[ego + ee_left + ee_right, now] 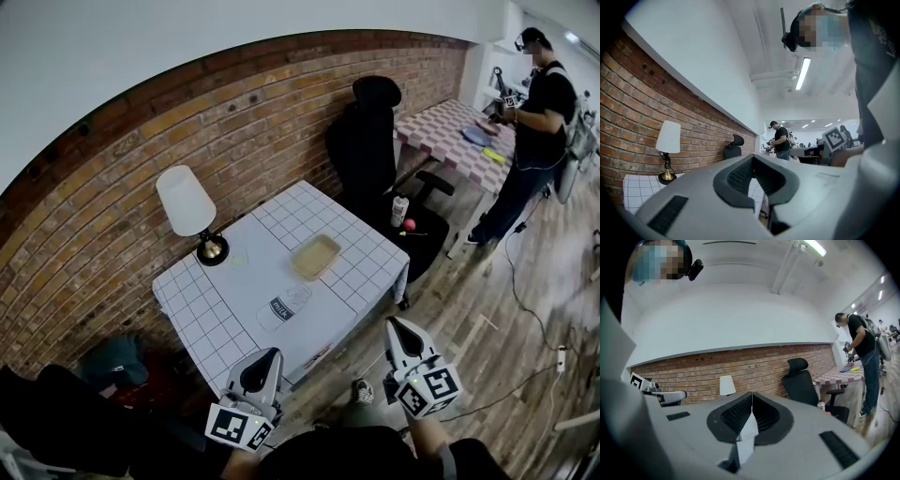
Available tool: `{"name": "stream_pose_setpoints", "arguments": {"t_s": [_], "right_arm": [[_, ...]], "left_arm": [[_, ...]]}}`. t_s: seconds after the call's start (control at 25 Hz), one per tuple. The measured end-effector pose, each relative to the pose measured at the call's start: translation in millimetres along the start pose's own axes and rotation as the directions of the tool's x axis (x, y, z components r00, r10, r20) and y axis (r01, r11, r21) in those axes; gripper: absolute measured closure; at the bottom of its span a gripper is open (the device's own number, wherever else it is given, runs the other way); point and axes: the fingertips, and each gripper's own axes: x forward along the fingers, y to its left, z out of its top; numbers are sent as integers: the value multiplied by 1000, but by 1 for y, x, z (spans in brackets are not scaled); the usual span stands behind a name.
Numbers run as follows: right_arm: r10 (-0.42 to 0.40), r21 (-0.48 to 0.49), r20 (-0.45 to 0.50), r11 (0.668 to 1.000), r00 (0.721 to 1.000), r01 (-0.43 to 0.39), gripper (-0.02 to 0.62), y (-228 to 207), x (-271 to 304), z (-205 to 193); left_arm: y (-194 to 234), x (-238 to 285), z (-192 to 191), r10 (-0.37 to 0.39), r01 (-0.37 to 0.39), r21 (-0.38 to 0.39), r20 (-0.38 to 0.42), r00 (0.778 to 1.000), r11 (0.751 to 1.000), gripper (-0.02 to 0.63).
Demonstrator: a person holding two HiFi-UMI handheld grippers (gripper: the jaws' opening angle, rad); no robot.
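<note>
Left gripper (271, 356) and right gripper (395, 325), both closed and empty, hover off the desk's (330, 302) near edge. The bottle (281, 307) lies nearest. Grasping, I judge, needs opened jaws.

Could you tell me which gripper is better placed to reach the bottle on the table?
Probably left: the left gripper sits nearer the bottle; the right gripper is further aside. Both are shut.

Red-brown brick, white grid, grey tools.
Showed a table (214, 309) clothed in white ruled with thin dark squares, a white-shaded, brass-footed lamp (186, 202) at its 10 o'clock, a tan tray (314, 257) at centre, a clear bottle (279, 309) with a dark-and-white label at 6 o'clock; backed these with a red-brown brick wall (234, 122) and a black chair (367, 141) at 1 o'clock; matched pale grey left gripper (274, 353) and right gripper (393, 322), black pads (733, 416), black-and-white marker cubes (427, 390), a white paper slip (749, 430) between the right pads.
</note>
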Motion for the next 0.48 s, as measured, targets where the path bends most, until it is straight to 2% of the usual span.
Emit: {"name": "stream_pose_setpoints", "arguments": {"t_s": [0.2, 0.48], "right_arm": [[25, -2, -8, 1000, 1000, -25, 591, -22, 17, 1], [100, 14, -44, 995, 994, -99, 591, -55, 54, -2]], "left_arm": [[3, 28, -6, 26, -26, 1, -12, 1000, 1000, 597], [10, 74, -18, 89, -90, -11, -30, 996, 996, 597]]}}
